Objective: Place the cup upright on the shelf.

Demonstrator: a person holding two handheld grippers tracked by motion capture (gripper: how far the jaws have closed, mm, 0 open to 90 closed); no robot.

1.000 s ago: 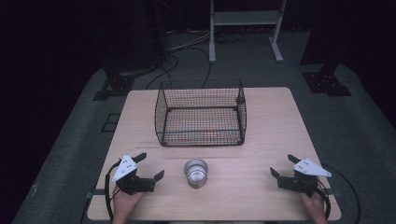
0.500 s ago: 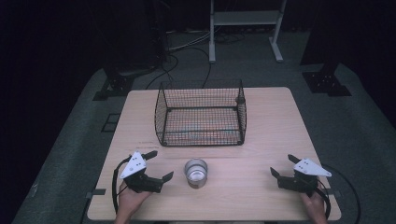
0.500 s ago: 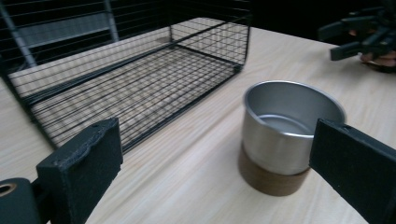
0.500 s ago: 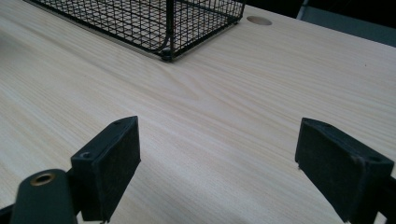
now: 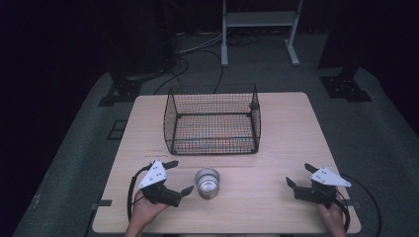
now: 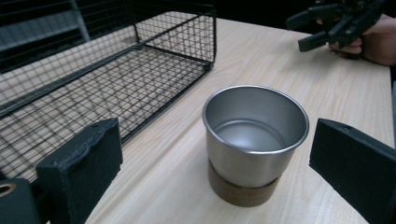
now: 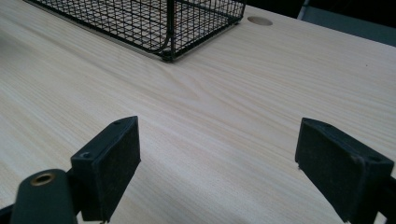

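A steel cup [image 5: 207,182] with a brown base stands upright and empty near the table's front middle; it looms large in the left gripper view [image 6: 254,140]. My left gripper [image 5: 179,177] is open just left of the cup, jaws spread wide and pointing at it, not touching. Behind the cup stands a black wire basket [image 5: 213,119], empty, also at the upper left of the left gripper view [image 6: 93,70]. My right gripper [image 5: 299,176] rests open at the front right, nothing between its jaws [image 7: 217,163].
The light wooden table [image 5: 291,128] has bare surface to the right of the basket and between cup and right gripper. The basket's corner [image 7: 168,28] lies ahead of the right gripper. Cables and a white stand [image 5: 257,19] sit on the floor beyond.
My left gripper has moved right and turned toward the cup, closing the distance to it. The right gripper has stayed put.
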